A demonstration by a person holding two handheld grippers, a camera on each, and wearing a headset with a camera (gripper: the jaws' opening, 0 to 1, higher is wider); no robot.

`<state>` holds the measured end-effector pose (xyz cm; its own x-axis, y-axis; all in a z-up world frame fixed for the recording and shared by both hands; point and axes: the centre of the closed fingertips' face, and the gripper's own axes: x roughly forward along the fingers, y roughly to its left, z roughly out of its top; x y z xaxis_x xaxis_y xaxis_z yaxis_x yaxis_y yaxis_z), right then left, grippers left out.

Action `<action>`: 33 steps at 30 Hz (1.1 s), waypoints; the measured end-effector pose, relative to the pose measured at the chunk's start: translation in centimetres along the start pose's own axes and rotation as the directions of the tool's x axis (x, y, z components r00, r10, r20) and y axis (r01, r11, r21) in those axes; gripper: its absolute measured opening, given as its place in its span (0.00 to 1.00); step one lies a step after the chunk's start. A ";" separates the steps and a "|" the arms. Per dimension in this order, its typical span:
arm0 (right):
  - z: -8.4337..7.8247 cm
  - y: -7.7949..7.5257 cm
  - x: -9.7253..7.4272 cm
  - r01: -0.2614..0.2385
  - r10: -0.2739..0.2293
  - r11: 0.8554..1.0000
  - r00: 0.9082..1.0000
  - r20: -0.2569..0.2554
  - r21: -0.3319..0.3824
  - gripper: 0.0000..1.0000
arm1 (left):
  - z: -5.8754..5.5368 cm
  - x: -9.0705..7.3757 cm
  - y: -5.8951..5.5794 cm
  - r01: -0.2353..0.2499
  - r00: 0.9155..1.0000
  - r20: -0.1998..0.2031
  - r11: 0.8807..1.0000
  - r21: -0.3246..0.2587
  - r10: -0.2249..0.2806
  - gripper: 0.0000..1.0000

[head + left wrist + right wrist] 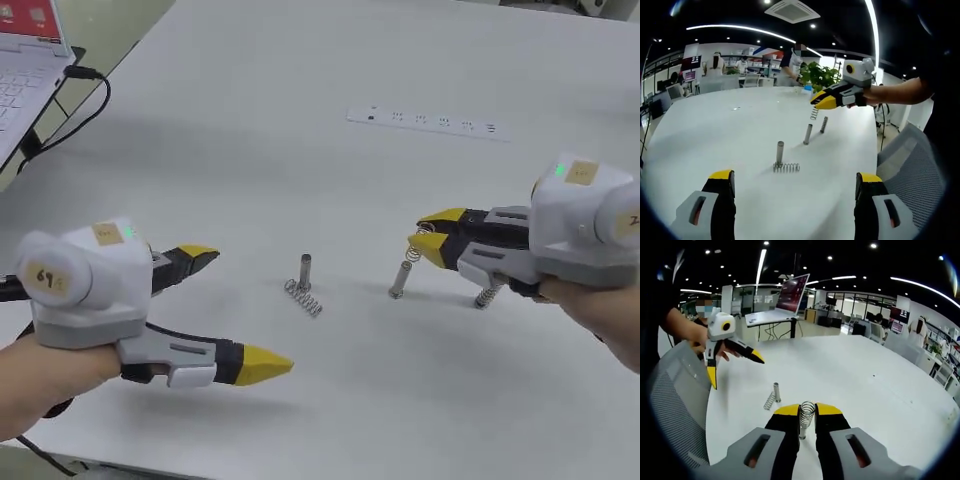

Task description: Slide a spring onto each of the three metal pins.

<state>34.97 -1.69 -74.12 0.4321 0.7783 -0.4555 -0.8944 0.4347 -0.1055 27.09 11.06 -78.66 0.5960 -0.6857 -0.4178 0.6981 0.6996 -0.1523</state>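
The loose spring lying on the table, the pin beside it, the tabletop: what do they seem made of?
Loose spring: thin metal wire, probably steel, glinting coils. Pin: metal, grey with a dull sheen. Tabletop: smooth, matt white, perhaps laminate; the look leaves it open.

left claw [250,310] yellow-tipped, table [300,170] white

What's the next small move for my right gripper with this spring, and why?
Probably ease the right gripper down along the pin so the spring slides over it. The jaws are shut on the spring, which sits right at the pin's top, and the pin's shaft below is bare.
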 end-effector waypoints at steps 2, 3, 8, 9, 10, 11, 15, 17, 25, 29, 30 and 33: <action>-0.3 -0.1 0.2 0.000 0.000 1.000 1.000 -0.010 0.000 0.08 | 0.0 0.0 0.0 -0.001 1.000 0.000 1.000 0.000 0.001 0.98; -0.5 -0.1 0.3 -0.002 0.002 1.000 1.000 -0.014 0.007 0.08 | -0.1 0.0 0.0 0.000 1.000 -0.002 1.000 -0.002 0.000 0.98; -0.9 -0.1 0.6 -0.008 0.008 1.000 1.000 -0.023 0.021 0.08 | -0.2 0.0 0.1 0.000 1.000 -0.003 1.000 -0.005 0.000 0.98; -1.0 -0.1 0.6 -0.008 0.008 1.000 1.000 -0.025 0.020 0.08 | -0.2 0.0 0.1 -0.001 1.000 -0.004 1.000 -0.005 0.001 0.98; -1.0 -0.1 0.7 -0.009 0.009 1.000 1.000 -0.026 0.023 0.08 | -0.2 0.0 0.1 -0.001 1.000 -0.004 1.000 -0.006 0.001 0.98; -1.1 -0.1 0.7 -0.009 0.009 1.000 1.000 -0.026 0.027 0.08 | -0.2 0.0 0.2 -0.002 1.000 -0.004 1.000 -0.007 0.002 0.98; -1.3 -0.1 0.8 -0.010 0.011 0.999 1.000 -0.029 0.032 0.08 | -0.2 -0.1 0.3 -0.004 1.000 -0.002 1.000 -0.009 0.004 0.98; -1.4 -0.1 0.9 -0.012 0.013 0.999 0.999 -0.030 0.033 0.08 | -0.2 -0.1 0.3 -0.005 1.000 -0.002 1.000 -0.007 0.005 0.98; -1.8 -0.1 1.2 -0.014 0.016 0.999 0.999 -0.039 0.036 0.08 | 0.2 -0.1 0.4 -0.004 1.000 0.006 1.000 -0.003 0.004 0.98; -2.0 0.0 1.3 -0.018 0.019 0.999 0.999 -0.045 0.034 0.08 | 0.4 -0.2 0.7 -0.006 1.000 0.003 1.000 0.008 0.006 0.98; -2.1 0.1 1.3 -0.019 0.020 0.999 0.999 -0.046 0.035 0.08 | 0.4 -0.2 0.7 -0.005 1.000 0.002 1.000 0.009 0.005 0.98; -2.3 0.2 1.4 -0.020 0.021 0.999 0.999 -0.050 0.037 0.08 | 0.7 -0.3 1.1 -0.010 1.000 0.005 1.000 0.014 0.010 0.98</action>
<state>35.17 -1.56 -76.85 0.4065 0.7638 -0.5014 -0.8978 0.4357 -0.0641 27.96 11.87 -78.08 0.6051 -0.6797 -0.4146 0.6977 0.7036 -0.1352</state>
